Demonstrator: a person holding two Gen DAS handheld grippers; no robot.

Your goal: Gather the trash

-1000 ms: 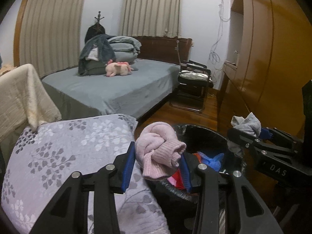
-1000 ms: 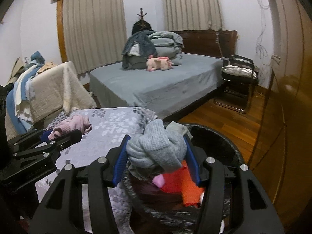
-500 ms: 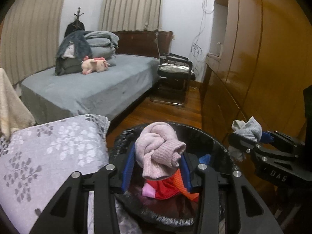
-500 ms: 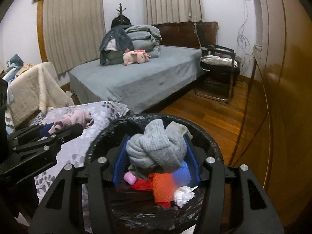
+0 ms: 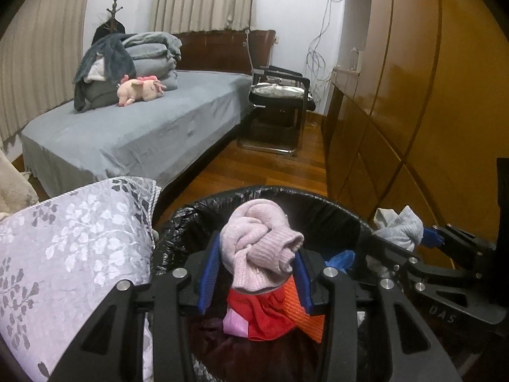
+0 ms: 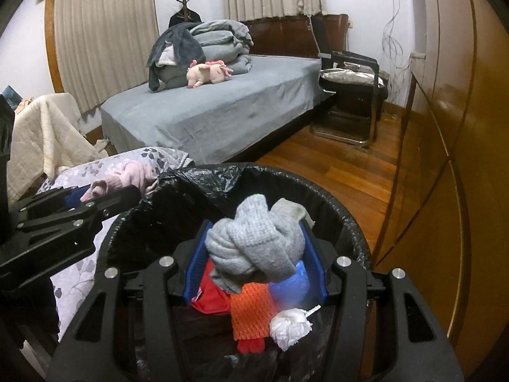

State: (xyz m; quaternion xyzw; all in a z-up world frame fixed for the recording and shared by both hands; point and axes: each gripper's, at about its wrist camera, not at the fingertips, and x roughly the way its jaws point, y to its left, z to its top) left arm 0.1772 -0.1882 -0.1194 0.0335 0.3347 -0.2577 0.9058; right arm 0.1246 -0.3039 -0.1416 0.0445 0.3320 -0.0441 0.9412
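My left gripper (image 5: 254,273) is shut on a balled pink sock (image 5: 259,243) and holds it over the black-lined trash bin (image 5: 280,195). My right gripper (image 6: 256,262) is shut on a balled grey sock (image 6: 254,243) over the same bin (image 6: 334,202). The bin holds red and orange cloth (image 6: 251,315), a blue piece and a crumpled white wad (image 6: 291,326). In the left wrist view the right gripper with the grey sock (image 5: 399,227) shows at the right. In the right wrist view the left gripper with the pink sock (image 6: 124,180) shows at the left.
A floral grey cushion (image 5: 63,242) lies left of the bin. A grey bed (image 6: 216,111) with folded blankets and a pink plush toy (image 6: 208,73) stands behind. A black chair (image 6: 350,89) stands beside it. A wooden wardrobe (image 5: 429,111) runs along the right.
Both grippers have moved right from over the cushion to above the bin, each still holding its sock. The bin's contents have come into fuller view.
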